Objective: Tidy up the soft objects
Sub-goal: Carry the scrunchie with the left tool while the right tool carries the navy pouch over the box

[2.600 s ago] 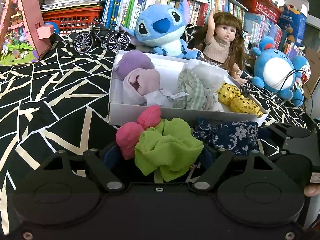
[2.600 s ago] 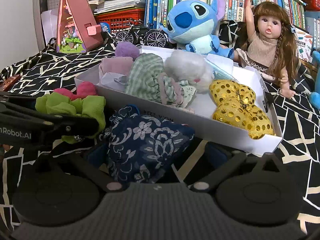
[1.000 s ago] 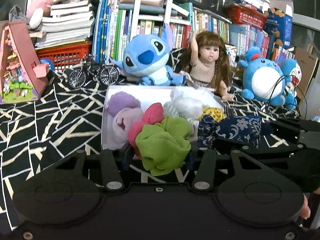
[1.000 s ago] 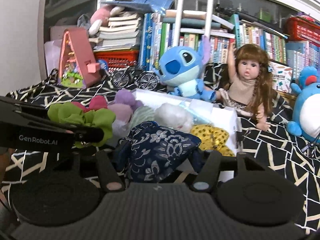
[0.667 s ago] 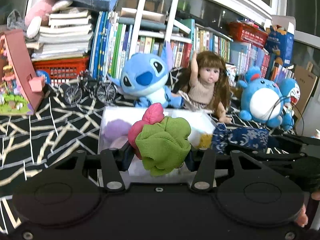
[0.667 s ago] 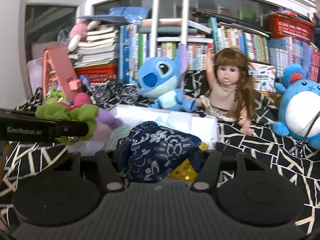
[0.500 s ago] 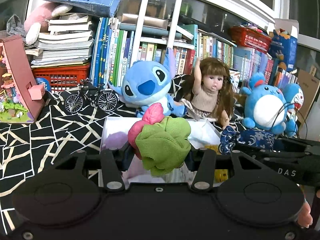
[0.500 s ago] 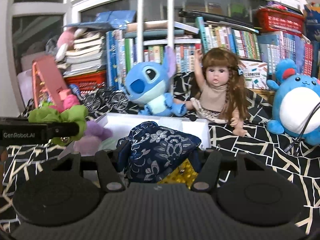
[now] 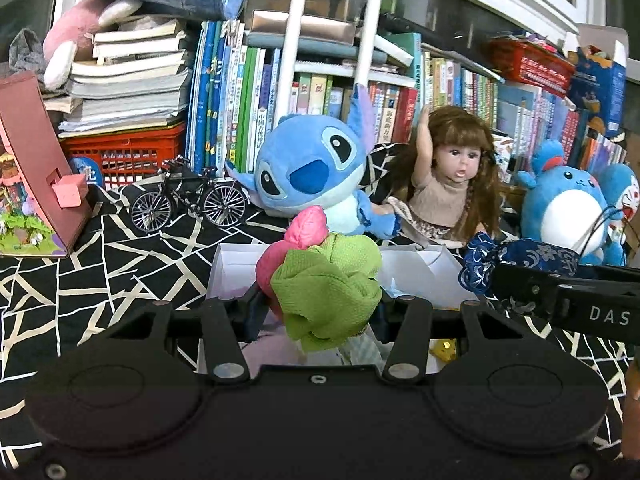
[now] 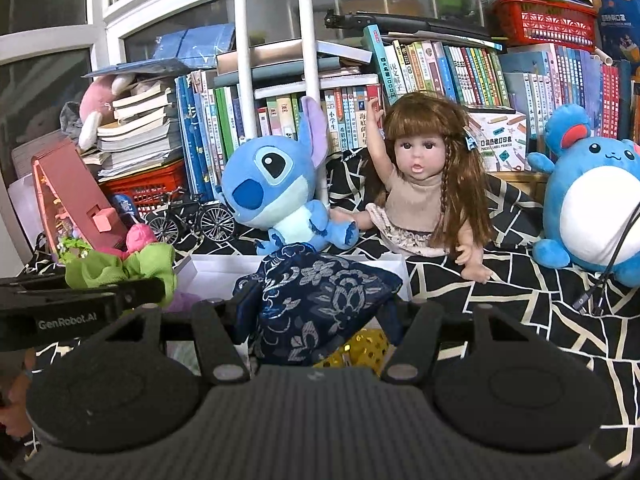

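- Here, in the left wrist view, we see the left gripper clenched on a green and pink cloth bundle; the bundle fills the gap between the two jaws and bulges up and forward past them.
- We see the bundle hanging above the near part of a white box, which sits on a black cloth with cream lines.
- In the right wrist view, the right gripper is clamped on a navy floral cloth pouch; the pouch sits squarely between the jaws, its wide end pushed out to the right.
- We see gold sequinned fabric below the pouch, inside the box.
- Both grippers point forward and tilt somewhat downward, side by side over the box; each shows in the other's view as a dark bar at the frame edge.
- We can make out part of a person's hand at the lower left edge of the right wrist view.
- Beyond the box we see a blue plush toy, a doll with long brown hair, a small model bicycle and shelves of books.
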A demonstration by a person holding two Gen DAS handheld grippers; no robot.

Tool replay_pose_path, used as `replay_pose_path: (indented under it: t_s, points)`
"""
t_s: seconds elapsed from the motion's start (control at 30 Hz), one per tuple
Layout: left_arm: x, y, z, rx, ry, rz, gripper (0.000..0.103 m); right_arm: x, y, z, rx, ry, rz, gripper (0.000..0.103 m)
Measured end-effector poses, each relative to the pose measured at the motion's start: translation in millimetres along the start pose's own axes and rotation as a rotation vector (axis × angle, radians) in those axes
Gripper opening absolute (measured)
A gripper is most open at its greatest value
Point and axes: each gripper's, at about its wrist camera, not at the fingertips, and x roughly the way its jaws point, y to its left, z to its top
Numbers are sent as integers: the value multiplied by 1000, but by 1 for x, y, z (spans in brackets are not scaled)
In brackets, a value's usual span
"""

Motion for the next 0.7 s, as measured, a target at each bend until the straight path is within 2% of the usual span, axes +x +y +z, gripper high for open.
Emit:
replay_pose_path:
  t_s: [0.2, 0.33, 0.47, 0.7]
  points:
    - [18, 0, 7, 3, 6, 16, 48, 17, -3, 10, 40, 29, -10, 64]
    - [32, 1, 12, -3, -1, -17, 48, 32, -10, 18, 81, 63, -29, 64]
    - [46, 2, 15, -11, 18, -40, 48, 46, -18, 22, 121, 90, -65, 64]
    - [69, 5, 10, -17, 71, -8, 49, 67, -23, 21, 109, 124, -149, 65]
